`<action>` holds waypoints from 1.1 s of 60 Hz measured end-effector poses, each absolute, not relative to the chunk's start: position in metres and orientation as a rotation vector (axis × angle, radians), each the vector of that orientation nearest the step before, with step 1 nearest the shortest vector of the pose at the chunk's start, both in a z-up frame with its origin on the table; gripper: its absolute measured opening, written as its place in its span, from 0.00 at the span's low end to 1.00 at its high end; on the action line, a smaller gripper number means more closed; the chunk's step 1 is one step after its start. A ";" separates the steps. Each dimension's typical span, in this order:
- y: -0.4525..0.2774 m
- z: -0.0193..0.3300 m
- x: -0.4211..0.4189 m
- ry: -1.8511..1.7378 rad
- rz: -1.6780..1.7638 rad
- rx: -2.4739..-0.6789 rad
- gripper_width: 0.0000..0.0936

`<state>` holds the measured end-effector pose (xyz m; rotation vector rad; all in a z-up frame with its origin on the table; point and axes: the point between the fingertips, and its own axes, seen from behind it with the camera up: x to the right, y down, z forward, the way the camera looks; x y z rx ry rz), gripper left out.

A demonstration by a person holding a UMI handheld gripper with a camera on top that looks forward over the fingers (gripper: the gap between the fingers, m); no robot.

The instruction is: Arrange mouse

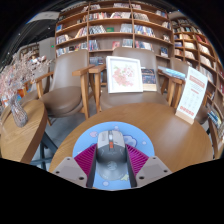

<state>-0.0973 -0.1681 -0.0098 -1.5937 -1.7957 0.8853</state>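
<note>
Two fingers (112, 163) clamp a grey mouse (111, 146) — both pads pressing its sides. Beneath lies a blue mat (112, 130) — on a round wooden table (170, 128).

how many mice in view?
1. The grey mouse sits on the round blue mouse pad on the wooden table, between the gripper fingers, which look pressed on it. More could be hidden behind them.
</note>
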 end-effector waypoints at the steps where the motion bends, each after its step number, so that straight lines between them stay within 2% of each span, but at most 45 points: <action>1: -0.168 -0.010 -0.098 -1.792 0.885 -1.592 0.54; 4: -0.167 -0.011 -0.099 -1.784 0.877 -1.587 0.58; 5: -0.167 -0.011 -0.099 -1.779 0.874 -1.586 0.63; 9: -0.166 -0.009 -0.098 -1.761 0.876 -1.593 0.93; 12: -0.166 -0.006 -0.097 -1.752 0.885 -1.592 0.88; 23: -0.156 0.026 -0.071 -1.723 0.874 -1.538 0.91; 42: -0.124 0.107 0.065 -1.673 0.969 -1.501 0.91; 66: -0.063 0.124 0.203 -1.604 0.935 -1.537 0.91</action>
